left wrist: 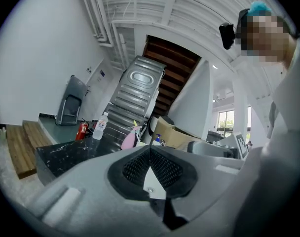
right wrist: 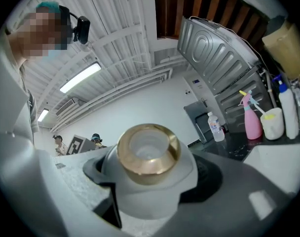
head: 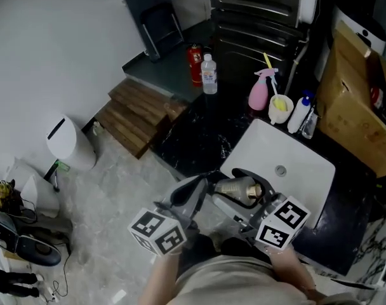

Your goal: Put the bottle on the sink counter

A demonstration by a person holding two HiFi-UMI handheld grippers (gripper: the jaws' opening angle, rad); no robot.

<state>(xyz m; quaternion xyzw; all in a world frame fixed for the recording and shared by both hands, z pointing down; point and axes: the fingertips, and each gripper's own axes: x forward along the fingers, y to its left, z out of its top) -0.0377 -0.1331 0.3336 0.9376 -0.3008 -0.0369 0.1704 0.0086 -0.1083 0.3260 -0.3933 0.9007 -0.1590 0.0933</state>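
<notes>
A white bottle with a gold collar (head: pixel 239 187) lies sideways in my right gripper (head: pixel 247 192), just above the near rim of the white sink (head: pixel 288 151). In the right gripper view the bottle's gold mouth (right wrist: pixel 148 153) faces the camera, with the right gripper (right wrist: pixel 150 184) shut on its white shoulder. My left gripper (head: pixel 201 186) sits close to the bottle's left, near the black marble counter (head: pixel 196 142). In the left gripper view the left gripper (left wrist: pixel 150 169) has its jaws pressed together with nothing between them.
At the back of the counter stand a clear water bottle (head: pixel 209 75), a red can (head: pixel 195 63), a pink spray bottle (head: pixel 259 91), a cup (head: pixel 280 108) and a white pump bottle (head: pixel 299 114). A cardboard box (head: pixel 358 100) stands to the right, wooden steps (head: pixel 134 116) to the left.
</notes>
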